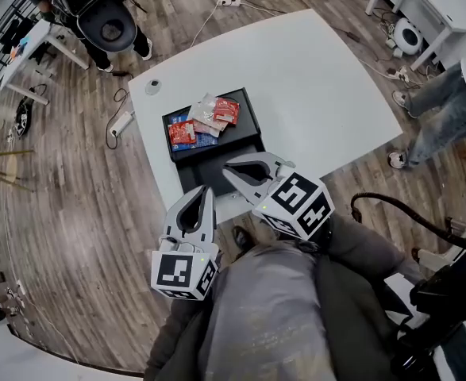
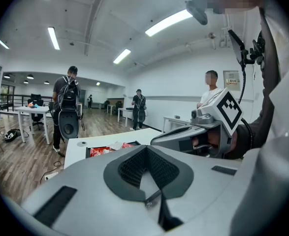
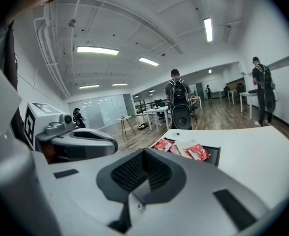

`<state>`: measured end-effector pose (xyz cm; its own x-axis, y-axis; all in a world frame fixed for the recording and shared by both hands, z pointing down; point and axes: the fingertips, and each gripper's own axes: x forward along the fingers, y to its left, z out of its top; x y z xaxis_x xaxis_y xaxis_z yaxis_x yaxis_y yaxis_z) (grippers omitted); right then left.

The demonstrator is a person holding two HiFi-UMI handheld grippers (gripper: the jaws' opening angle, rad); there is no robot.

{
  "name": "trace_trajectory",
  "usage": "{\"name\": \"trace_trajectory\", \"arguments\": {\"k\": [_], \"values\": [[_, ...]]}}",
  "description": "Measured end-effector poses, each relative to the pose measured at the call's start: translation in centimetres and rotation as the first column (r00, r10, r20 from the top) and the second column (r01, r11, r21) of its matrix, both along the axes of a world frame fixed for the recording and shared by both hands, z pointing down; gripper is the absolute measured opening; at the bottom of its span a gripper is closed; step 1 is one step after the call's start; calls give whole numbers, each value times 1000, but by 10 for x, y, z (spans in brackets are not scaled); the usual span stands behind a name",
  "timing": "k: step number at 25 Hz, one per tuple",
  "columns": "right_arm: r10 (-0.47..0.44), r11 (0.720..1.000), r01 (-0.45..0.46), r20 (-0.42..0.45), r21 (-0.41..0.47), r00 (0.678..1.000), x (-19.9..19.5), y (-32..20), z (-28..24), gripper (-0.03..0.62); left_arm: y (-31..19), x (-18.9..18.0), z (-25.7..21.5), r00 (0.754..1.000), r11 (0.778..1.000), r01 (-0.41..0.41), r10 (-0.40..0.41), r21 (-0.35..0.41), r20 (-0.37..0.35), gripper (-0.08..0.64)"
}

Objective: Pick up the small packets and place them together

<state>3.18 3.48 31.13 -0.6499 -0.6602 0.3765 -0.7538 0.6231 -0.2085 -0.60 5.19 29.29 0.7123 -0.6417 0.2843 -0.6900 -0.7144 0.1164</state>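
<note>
The small packets lie in a loose pile, some red, some blue, one pale, overlapping each other flat on the black tray on the white bench

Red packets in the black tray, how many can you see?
2. One red packet lies toward the black tray's left side; the other red packet lies farther right, nearer the far edge. More may be hidden under the other packets.
</note>
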Motion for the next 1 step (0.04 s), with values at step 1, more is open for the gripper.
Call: {"name": "trace_trajectory", "arguments": {"k": [1], "values": [[5,1000,-5,-2,0,1000,1,0,1,5,-1,1,0,1000,1000,-3,3,-1,-2,1]]}}
